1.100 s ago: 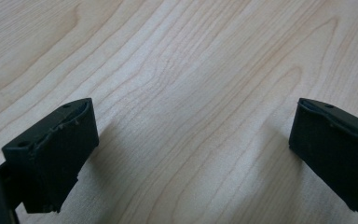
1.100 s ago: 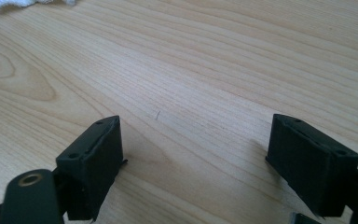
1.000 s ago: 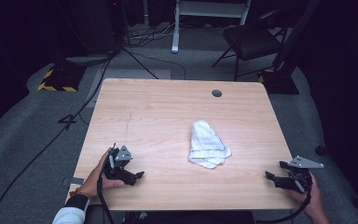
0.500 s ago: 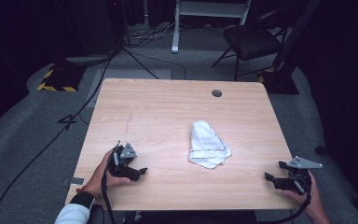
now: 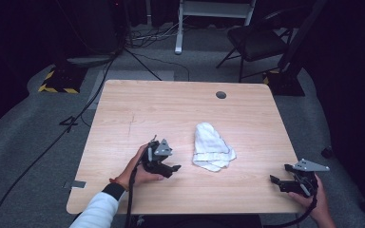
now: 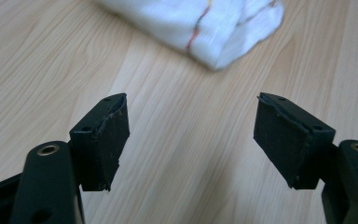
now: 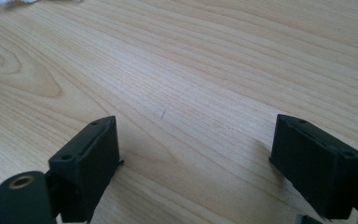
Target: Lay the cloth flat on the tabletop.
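Note:
A folded white cloth (image 5: 211,147) lies right of the middle of the wooden table (image 5: 171,109). In the left gripper view the cloth (image 6: 200,25) shows a thin red-yellow stripe, just ahead of the jaws. My left gripper (image 5: 173,168) stands open a short way left of the cloth, low over the wood, nothing between its jaws; the same gripper (image 6: 191,135) points at the cloth's near corner. My right gripper (image 5: 276,182) is open at the table's front right corner, apart from the cloth. Bare wood lies between the jaws of that gripper (image 7: 196,154).
A round grommet hole (image 5: 221,95) sits near the table's far edge. Beyond the table stand a dark chair (image 5: 256,42), a white stand (image 5: 178,28) and cables on the grey floor. A yellow-black striped block (image 5: 57,83) lies at the left.
My left gripper has moved right and a little forward, closing in on the cloth. The right gripper has stayed nearly where it was.

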`<state>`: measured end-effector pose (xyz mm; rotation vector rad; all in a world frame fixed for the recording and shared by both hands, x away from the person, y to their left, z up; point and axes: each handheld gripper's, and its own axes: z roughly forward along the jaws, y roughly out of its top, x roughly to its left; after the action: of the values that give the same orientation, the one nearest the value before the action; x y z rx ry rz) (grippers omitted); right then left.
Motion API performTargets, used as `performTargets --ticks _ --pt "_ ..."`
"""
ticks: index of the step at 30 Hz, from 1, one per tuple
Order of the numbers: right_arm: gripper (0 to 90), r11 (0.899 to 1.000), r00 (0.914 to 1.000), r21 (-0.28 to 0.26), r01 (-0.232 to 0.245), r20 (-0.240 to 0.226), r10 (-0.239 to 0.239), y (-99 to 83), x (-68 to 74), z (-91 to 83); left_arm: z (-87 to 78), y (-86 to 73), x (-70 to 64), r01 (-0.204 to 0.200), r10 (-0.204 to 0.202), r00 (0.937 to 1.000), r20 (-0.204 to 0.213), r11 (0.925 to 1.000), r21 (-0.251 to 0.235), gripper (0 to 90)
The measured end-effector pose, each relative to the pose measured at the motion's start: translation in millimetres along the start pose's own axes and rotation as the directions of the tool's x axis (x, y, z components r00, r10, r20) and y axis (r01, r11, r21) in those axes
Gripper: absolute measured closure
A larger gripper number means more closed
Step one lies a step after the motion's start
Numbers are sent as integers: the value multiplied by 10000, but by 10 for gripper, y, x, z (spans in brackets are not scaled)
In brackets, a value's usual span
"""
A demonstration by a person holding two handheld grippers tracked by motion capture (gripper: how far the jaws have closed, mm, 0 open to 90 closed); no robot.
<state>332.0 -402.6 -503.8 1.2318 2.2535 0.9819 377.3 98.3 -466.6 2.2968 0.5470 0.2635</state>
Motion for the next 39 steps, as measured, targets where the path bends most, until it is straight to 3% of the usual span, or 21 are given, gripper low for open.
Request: performTargets --ticks 5,8,9,11,13,17,21,23,26,34,39 --pt "154 10000 10000 -12 0 11 0 0 -2 1 176 228 -107 -546 546 9978 373 9985 -20 288" --pt "155 10000 10000 -3 -24 23 24 0 -1 -1 353 429 -198 -923 908 9926 811 9956 151 302" --pt "155 10000 10000 -3 -24 23 24 0 -1 -1 353 429 -198 -923 908 9926 811 9956 151 317" --pt "155 10000 10000 -6 -20 25 20 0 -1 -1 439 516 -252 -1304 1285 9892 703 9912 241 324" --pt "155 10000 10000 -5 -22 27 22 0 -1 -1 532 611 -271 -1299 1273 9867 1014 9914 186 344" --pt "158 10000 10000 -15 -25 19 25 0 -3 -1 679 751 -304 -1484 1468 9828 1117 9889 58 398" --pt "159 10000 10000 -21 -30 27 30 -1 -3 -1 840 874 -345 -1594 1550 9827 1011 9865 378 452" --pt "159 10000 10000 -22 -28 27 28 -1 -4 -1 931 950 -351 -1632 1590 9831 906 9857 410 523" --pt "159 10000 10000 -21 -30 27 30 -1 -4 -1 978 991 -350 -1669 1602 9809 1102 9845 542 569" --pt "164 10000 10000 -30 -44 43 44 -1 -6 -1 1224 1051 -357 -1880 1779 9805 830 9727 1360 573" --pt "166 10000 10000 -36 -61 51 61 -1 -7 -2 1255 1058 -317 -1868 1767 9806 848 9735 1320 676"
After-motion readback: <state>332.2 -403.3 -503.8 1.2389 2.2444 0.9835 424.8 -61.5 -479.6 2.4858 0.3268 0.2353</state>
